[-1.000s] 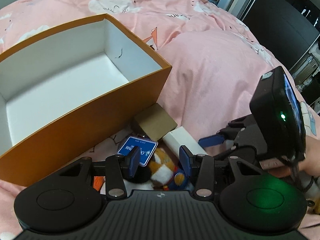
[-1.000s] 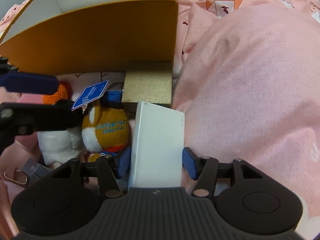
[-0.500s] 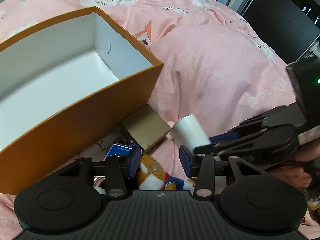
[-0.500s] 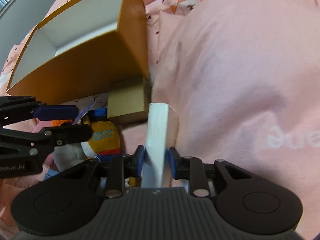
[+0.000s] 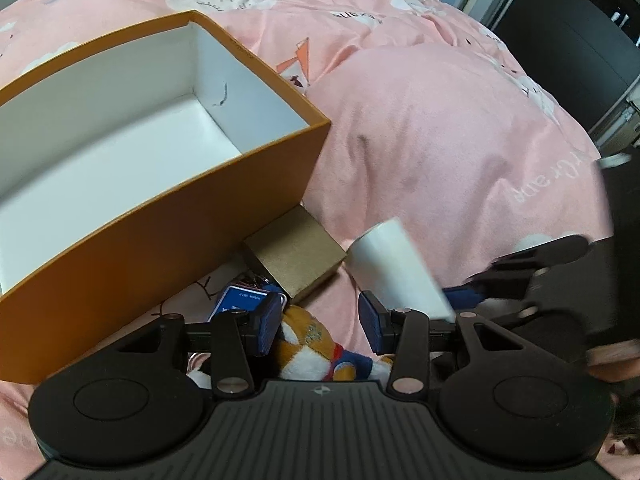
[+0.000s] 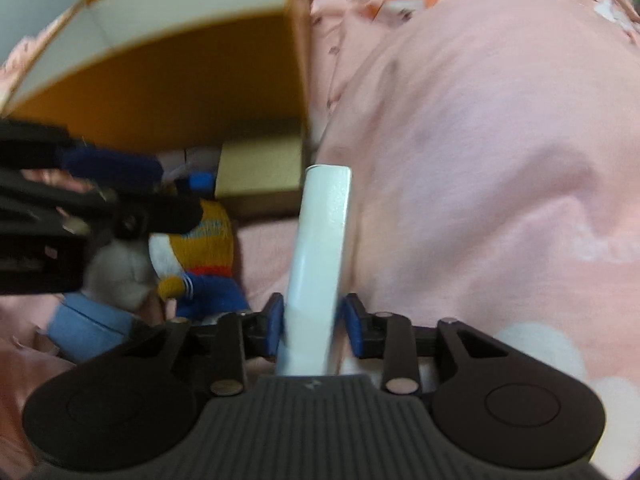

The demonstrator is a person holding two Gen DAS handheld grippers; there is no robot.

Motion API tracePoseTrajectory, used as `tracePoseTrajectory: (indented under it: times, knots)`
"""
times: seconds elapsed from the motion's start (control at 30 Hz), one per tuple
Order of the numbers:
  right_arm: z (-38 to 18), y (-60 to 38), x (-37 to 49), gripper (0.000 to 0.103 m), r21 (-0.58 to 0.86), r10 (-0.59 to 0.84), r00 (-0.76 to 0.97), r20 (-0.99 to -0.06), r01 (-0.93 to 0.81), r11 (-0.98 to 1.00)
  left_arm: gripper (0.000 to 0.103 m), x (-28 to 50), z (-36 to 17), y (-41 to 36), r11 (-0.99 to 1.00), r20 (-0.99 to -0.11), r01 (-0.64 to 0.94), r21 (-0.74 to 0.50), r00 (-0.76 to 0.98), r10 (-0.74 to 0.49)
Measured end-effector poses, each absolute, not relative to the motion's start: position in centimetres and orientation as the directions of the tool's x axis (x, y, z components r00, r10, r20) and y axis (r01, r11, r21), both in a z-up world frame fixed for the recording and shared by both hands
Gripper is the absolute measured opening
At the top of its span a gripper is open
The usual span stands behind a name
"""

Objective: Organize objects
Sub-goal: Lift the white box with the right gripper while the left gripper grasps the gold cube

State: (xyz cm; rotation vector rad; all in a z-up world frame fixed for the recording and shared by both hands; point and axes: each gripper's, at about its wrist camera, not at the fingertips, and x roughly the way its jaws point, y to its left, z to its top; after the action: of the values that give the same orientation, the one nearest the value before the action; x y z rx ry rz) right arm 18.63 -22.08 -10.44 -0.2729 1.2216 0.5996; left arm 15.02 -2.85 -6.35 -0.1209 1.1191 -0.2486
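Note:
An open orange box (image 5: 160, 220) with a white inside sits on the pink bedding at the left. In front of it lie a small gold box (image 5: 296, 256), a blue tag (image 5: 240, 300) and an orange-and-white plush toy (image 5: 308, 340). My left gripper (image 5: 320, 326) hangs open just over the toy, with a gap at its right pad. My right gripper (image 6: 316, 330) is shut on a slim white box (image 6: 324, 240), held on edge and raised off the bedding. The same white box (image 5: 396, 268) shows right of the gold box (image 6: 260, 168). The plush toy (image 6: 204, 240) lies to its left.
A tall hump of pink duvet (image 5: 440, 152) rises right of the orange box (image 6: 180, 88). A white plush (image 6: 116, 276) and a light blue item (image 6: 92, 328) lie near the toy. Dark furniture (image 5: 568, 52) stands beyond the bed. A hand (image 5: 612, 360) shows at the right edge.
My right gripper closed on the white box, which lay flat before, turned it onto its edge and lifted it a little. My left gripper stayed open over the plush toy.

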Motion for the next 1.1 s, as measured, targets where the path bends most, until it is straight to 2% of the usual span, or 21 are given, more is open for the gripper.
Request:
tracePoseTrajectory:
  times: [0.2,0.3,0.47,0.57,0.77,1.0,1.1]
  knots:
    - [-6.0,-23.7,20.4,0.03,0.14,0.364,0.324,-0.873,-0.549,0.824,0.062,16.4,-6.7,-3.0,0.972,-0.879,0.024,-0.232,0.424,-0.22]
    - [-6.2,-23.6,21.9,0.03,0.132,0.364,0.355,-0.861,-0.536,0.834,0.07,17.2,-7.1,-3.5,0.97,-0.884,-0.041,-0.24,0.423,-0.201]
    - [-9.2,-24.3,22.6,0.03,0.209,0.395,0.294,-0.87,-0.506,0.837,0.074,18.7,-8.2,-4.5,0.968,-0.901,-0.136,-0.209,0.412,-0.137]
    - [-9.8,-25.1,23.0,0.03,0.256,0.434,0.276,-0.858,-0.501,0.827,0.076,19.4,-9.1,-4.7,0.952,-0.904,-0.197,-0.233,0.404,-0.138]
    - [-10.4,-25.4,23.4,0.031,0.284,0.467,0.269,-0.842,-0.516,0.808,0.081,19.9,-10.4,-5.3,0.922,-0.908,-0.312,-0.228,0.411,-0.085]
    - [-10.4,-25.4,23.5,0.03,0.293,0.468,0.262,-0.844,-0.505,0.812,0.081,19.5,-10.7,-4.4,0.899,-0.915,-0.387,-0.206,0.401,-0.036]
    - [-10.5,-25.1,23.5,0.031,0.287,0.46,0.262,-0.848,-0.503,0.815,0.081,19.8,-11.4,-4.4,0.897,-0.927,-0.39,-0.209,0.372,-0.054]
